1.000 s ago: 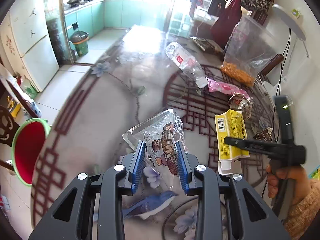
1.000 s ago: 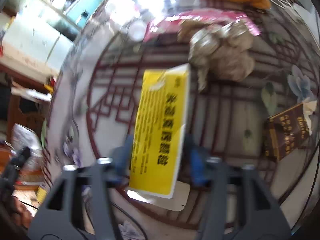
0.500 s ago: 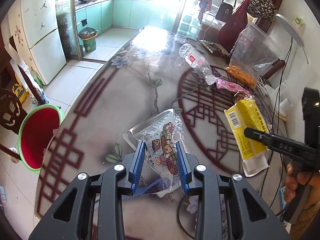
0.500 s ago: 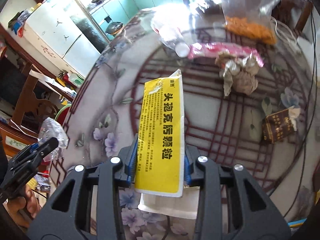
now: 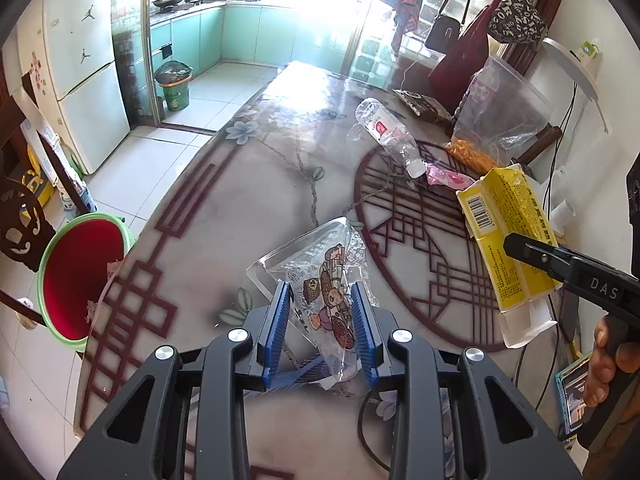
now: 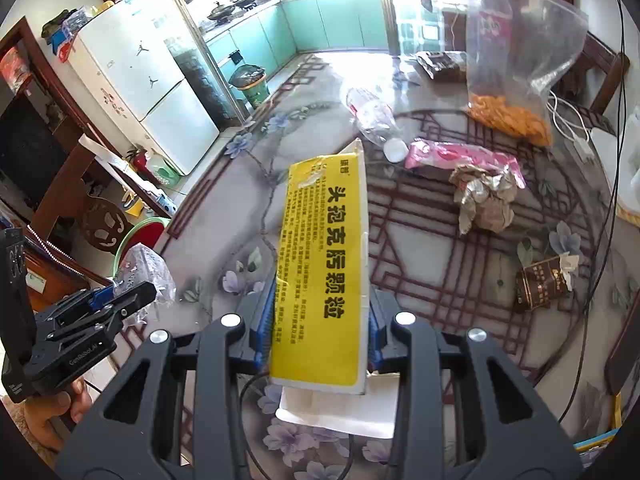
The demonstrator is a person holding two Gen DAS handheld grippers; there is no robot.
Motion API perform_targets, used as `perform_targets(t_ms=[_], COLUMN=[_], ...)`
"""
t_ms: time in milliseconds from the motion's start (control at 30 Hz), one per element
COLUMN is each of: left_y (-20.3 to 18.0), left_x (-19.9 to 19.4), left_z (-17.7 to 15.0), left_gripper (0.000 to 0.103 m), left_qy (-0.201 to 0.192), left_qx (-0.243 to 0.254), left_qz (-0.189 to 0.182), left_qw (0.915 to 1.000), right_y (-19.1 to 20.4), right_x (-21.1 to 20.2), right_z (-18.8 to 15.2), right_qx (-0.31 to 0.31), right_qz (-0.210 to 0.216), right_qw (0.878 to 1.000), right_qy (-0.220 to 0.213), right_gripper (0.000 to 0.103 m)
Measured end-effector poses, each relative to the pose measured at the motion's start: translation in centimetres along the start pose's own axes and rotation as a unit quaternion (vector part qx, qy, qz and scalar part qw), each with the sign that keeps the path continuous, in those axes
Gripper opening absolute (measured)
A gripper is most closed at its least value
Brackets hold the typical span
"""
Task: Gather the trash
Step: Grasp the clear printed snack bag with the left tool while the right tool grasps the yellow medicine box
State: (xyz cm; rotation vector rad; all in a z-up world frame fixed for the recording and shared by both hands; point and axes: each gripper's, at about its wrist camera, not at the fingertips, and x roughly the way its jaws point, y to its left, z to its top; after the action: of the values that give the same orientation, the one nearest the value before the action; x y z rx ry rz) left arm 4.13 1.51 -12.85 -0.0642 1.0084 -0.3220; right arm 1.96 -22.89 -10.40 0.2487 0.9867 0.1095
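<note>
My left gripper (image 5: pixel 322 320) is shut on a clear snack wrapper (image 5: pixel 324 276) with a cartoon print, held above the patterned table (image 5: pixel 248 216). The same wrapper (image 6: pixel 140 268) shows at the left of the right wrist view, in the left gripper (image 6: pixel 120 300). My right gripper (image 6: pixel 320 320) is shut on a yellow medicine box (image 6: pixel 324 264), lifted off the table; the box (image 5: pixel 508 232) hangs at the right in the left wrist view. A red bucket with a green rim (image 5: pixel 80 276) stands on the floor left of the table.
On the table lie a clear plastic bottle (image 6: pixel 372 120), a pink wrapper (image 6: pixel 452 156), crumpled foil (image 6: pixel 484 196), a brown packet (image 6: pixel 540 284) and a zip bag with orange snacks (image 6: pixel 512 68). A green kitchen bin (image 5: pixel 174 88) and a white fridge (image 5: pixel 80 76) stand further off.
The right gripper has risen with the yellow box off the table. The left gripper with the wrapper has shifted towards the table's left edge, bringing the red bucket closer.
</note>
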Motion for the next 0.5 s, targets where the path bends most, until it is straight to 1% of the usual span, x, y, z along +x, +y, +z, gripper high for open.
perform_targets(t_ms=[300,500], left_y=[2.0,4.3], left_x=[-0.9,-1.5], left_z=[-0.6,-1.0], left_gripper=[0.029,0.029], left_qy=[-0.006,-0.01], left_qx=[-0.01,-0.018], left_qz=[-0.004,-0.01], left_qw=[0.9999,0.9997], right_y=[2.5,4.5], right_x=[-0.3,-0.2], right_z=[-0.2,-0.4], right_qx=[-0.013,-0.016], right_qz=[-0.003,-0.012], right_qw=[1.0,1.0], right_qy=[-0.006,-0.009], right_gripper=[0.035,0.035])
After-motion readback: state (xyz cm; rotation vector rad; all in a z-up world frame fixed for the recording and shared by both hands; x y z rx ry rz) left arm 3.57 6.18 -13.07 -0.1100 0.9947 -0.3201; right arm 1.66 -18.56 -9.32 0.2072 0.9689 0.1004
